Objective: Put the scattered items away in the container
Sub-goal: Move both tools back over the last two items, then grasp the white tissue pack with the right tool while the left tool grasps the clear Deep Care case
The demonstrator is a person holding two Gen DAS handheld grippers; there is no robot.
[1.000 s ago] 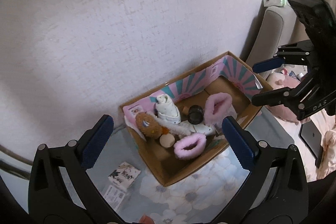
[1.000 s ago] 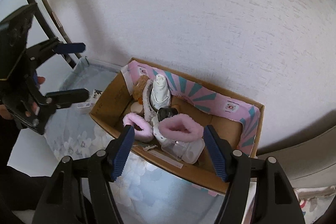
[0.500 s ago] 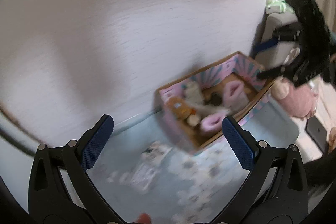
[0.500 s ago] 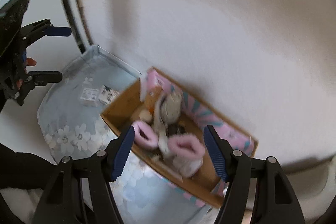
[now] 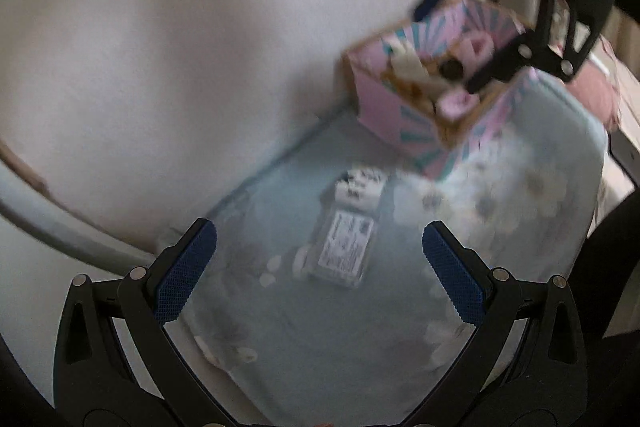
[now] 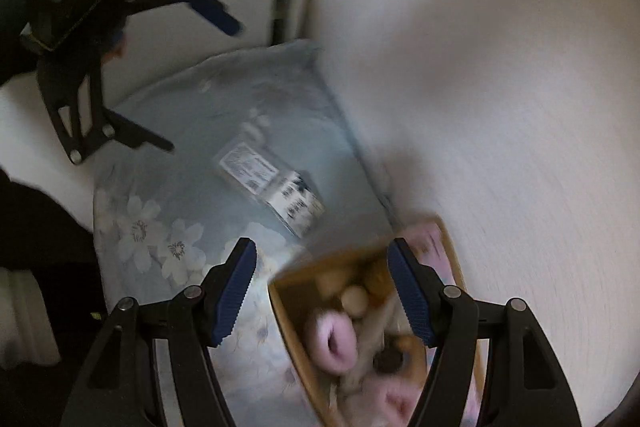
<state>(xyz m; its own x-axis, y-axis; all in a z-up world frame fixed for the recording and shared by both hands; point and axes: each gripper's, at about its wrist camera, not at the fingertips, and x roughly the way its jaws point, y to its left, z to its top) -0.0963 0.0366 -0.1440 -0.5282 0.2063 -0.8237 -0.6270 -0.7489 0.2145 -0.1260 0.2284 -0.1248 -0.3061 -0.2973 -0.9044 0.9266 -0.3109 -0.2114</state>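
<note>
With its blue-padded jaws spread wide and nothing between them, the left gripper (image 5: 320,267) hangs over a pale blue floral cloth (image 5: 360,347). Framed between its fingers lies a flat clear packet with a white printed label (image 5: 347,251); just beyond, touching or nearly so, lies a small white packet with black print (image 5: 360,187). Both are blurred. Farther out, against the white wall (image 5: 160,47), sits the pink-and-teal cardboard box (image 5: 384,103), holding pink fluffy items (image 5: 456,103) and other things too smeared to name.

Right gripper (image 6: 322,293): jaws likewise spread, empty, poised above the near corner of the box (image 6: 288,291). A pink fluffy ring (image 6: 332,341) shows inside. The two packets (image 6: 276,183) lie on the cloth beyond, outside the box. The left gripper shows at upper left there.
</note>
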